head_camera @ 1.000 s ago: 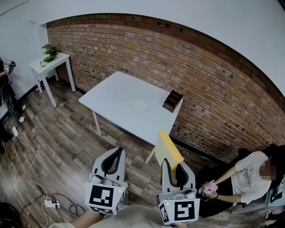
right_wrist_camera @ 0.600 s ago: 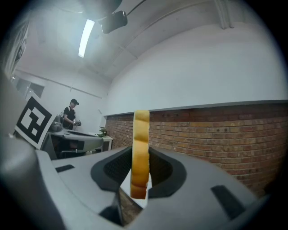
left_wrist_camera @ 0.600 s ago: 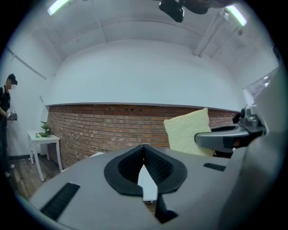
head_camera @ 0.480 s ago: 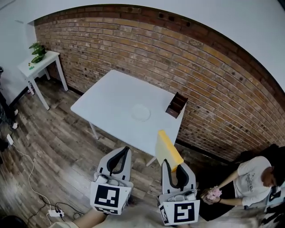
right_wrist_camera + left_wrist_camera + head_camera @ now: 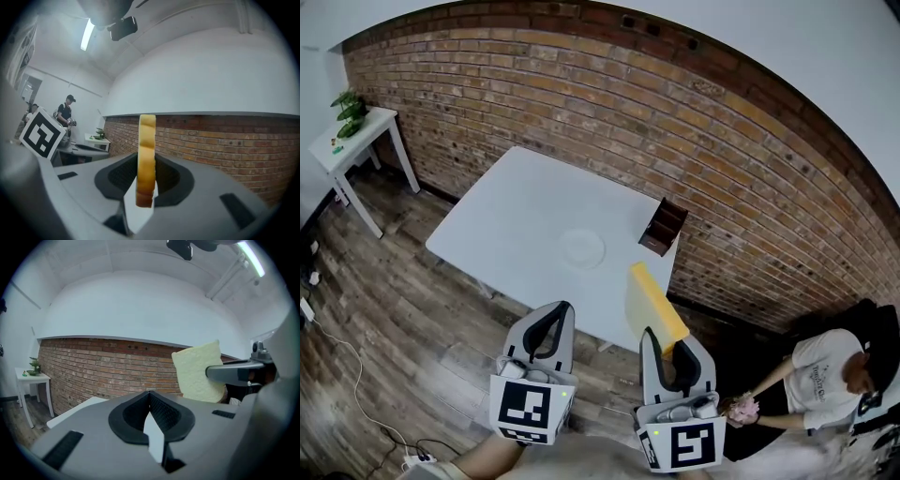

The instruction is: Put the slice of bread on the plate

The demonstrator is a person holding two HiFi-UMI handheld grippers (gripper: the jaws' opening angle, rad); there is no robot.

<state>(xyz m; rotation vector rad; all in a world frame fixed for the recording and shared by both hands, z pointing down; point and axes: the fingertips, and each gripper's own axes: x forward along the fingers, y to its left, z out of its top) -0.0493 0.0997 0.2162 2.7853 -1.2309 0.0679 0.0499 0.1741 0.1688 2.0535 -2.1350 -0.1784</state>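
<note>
A pale yellow slice of bread [image 5: 654, 302] stands upright on edge, and my right gripper [image 5: 664, 343] is shut on its lower part. The right gripper view shows the slice [image 5: 146, 159] edge-on between the jaws of the right gripper [image 5: 146, 182]. My left gripper [image 5: 557, 315] is at the left, shut, with nothing in it. In its own view the left gripper [image 5: 150, 403] has its pads together, and the bread [image 5: 197, 371] shows at the right. A white plate [image 5: 582, 249] lies on the white table [image 5: 497, 220], ahead of both grippers and apart from them.
A brown wooden box [image 5: 663, 227] stands on the table's right edge by the brick wall [image 5: 741, 178]. A small white side table [image 5: 352, 142] with a plant [image 5: 349, 110] is far left. A person [image 5: 825, 375] sits low at the right. Wooden floor lies between me and the table.
Both grippers have moved forward toward the table, which now lies nearer and more central. The bread stays upright in the right gripper. The side table has slid to the left edge.
</note>
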